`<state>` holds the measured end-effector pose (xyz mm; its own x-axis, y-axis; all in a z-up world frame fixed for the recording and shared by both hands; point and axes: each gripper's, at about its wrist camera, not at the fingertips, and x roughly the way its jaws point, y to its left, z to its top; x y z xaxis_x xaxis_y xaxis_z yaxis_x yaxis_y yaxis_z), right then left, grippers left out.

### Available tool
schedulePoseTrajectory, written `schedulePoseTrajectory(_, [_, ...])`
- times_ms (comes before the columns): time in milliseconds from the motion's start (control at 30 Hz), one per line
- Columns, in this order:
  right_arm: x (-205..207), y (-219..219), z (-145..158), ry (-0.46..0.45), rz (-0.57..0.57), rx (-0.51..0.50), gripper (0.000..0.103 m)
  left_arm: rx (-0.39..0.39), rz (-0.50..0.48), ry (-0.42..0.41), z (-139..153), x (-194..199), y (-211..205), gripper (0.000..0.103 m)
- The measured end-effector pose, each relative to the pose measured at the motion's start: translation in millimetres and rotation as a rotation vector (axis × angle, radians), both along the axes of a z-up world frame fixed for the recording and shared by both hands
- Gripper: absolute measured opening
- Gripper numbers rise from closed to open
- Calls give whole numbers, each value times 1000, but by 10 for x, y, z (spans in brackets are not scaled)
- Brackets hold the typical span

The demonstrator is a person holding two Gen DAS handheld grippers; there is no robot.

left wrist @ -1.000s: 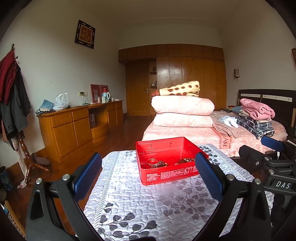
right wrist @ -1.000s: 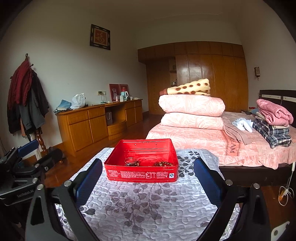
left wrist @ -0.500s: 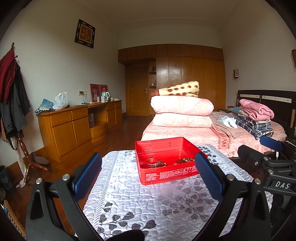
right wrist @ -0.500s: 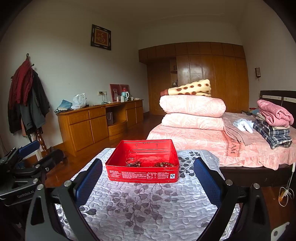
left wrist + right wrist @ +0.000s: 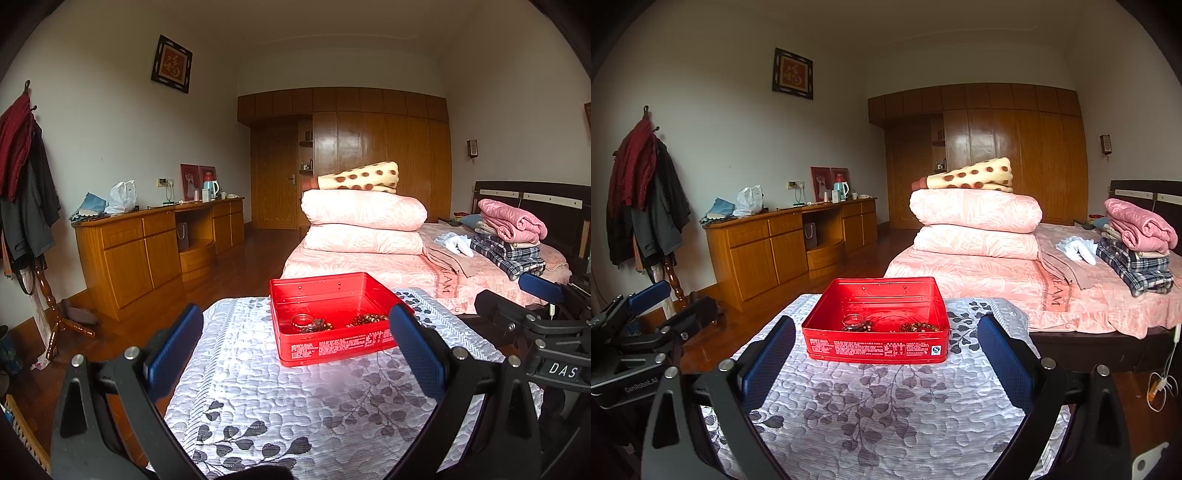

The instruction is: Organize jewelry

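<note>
The left hand-held gripper [image 5: 295, 343] hangs low over the near end of the quilted surface [image 5: 295, 406], its blue pads spread wide with nothing between them, and the right hand-held gripper [image 5: 886, 347] sits beside it just as wide open and just as empty. The red tin [image 5: 877, 325] stands on the surface ahead of both, lid off, and the jewelry lies at its bottom: a clear ring-shaped bangle [image 5: 852, 320] towards the left, touching a dark bead bracelet [image 5: 862, 326], and a brown bead string [image 5: 919, 326] to the right of them. The likeliest slip from here is a wide pad catching the tin's near wall on the way in, which could push the light tin across the soft cover towards the far edge. The bangle and the dark beads touch, so a pinch at one may drag the other up with it, and loose beads could slide out of flat pads. The two tools also work close together and might knock each other over so small a tin. Around them, from left to right, the room shows a coat stand [image 5: 26, 192] hung with dark and red clothes, a long wooden dresser [image 5: 159, 243] with bags and a kettle on it, a framed picture [image 5: 171, 63] on the wall, a wooden wardrobe [image 5: 369, 155] across the back, and a bed [image 5: 369, 258] stacked with pink quilts and folded clothes.
</note>
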<state>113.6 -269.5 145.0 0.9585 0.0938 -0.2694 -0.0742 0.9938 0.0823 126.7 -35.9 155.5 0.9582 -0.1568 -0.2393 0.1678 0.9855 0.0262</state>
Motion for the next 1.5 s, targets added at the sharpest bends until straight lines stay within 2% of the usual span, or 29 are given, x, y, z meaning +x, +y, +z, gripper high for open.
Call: schedulePoseTrajectory(1500, [1, 2, -4, 0, 0, -1, 97, -12, -3, -8, 25, -38, 10, 98])
